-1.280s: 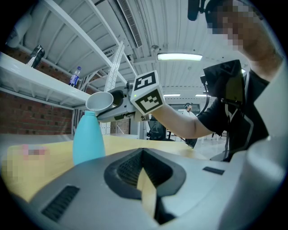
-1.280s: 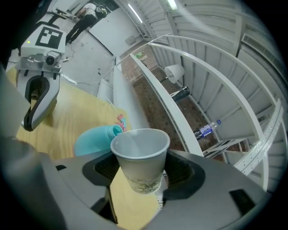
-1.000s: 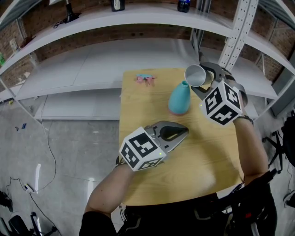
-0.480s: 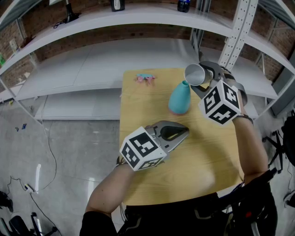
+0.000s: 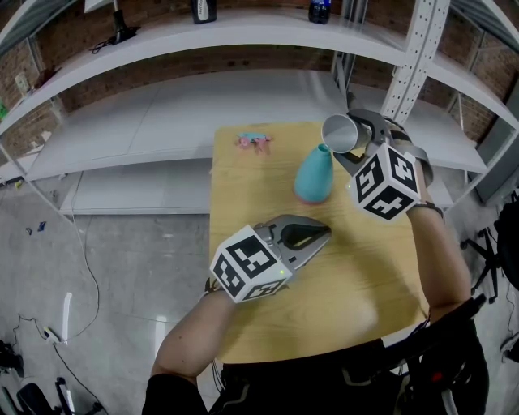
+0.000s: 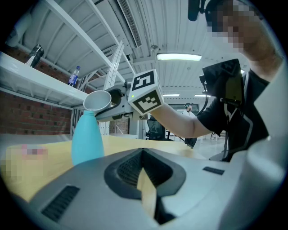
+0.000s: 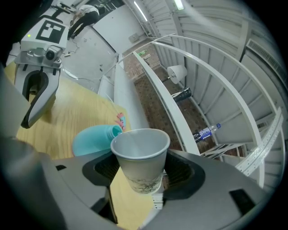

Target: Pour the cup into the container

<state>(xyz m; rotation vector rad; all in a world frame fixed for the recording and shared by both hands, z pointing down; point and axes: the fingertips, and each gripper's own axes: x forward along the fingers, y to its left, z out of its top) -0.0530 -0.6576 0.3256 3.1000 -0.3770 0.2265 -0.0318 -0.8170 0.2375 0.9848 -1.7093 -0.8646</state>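
A teal narrow-necked container [image 5: 314,174] stands upright on the wooden table [image 5: 365,267]. My right gripper [image 5: 354,142] is shut on a grey paper cup [image 5: 340,133]. The cup is tipped on its side, with its rim just above and to the right of the container's mouth. In the right gripper view the cup [image 7: 138,155] sits between the jaws and the container [image 7: 92,140] lies behind it at the left. I see nothing inside the cup. My left gripper [image 5: 323,233] is shut and empty, low over the table in front of the container [image 6: 87,139].
A small pink and blue object [image 5: 254,139] lies at the table's far left corner. White metal shelves [image 5: 162,105] curve behind the table, with a bottle [image 5: 320,10] on the upper one. A perforated upright post [image 5: 413,65] stands close to the right of the cup.
The right gripper and cup have edged very slightly left towards the container's mouth. The left gripper has not moved.
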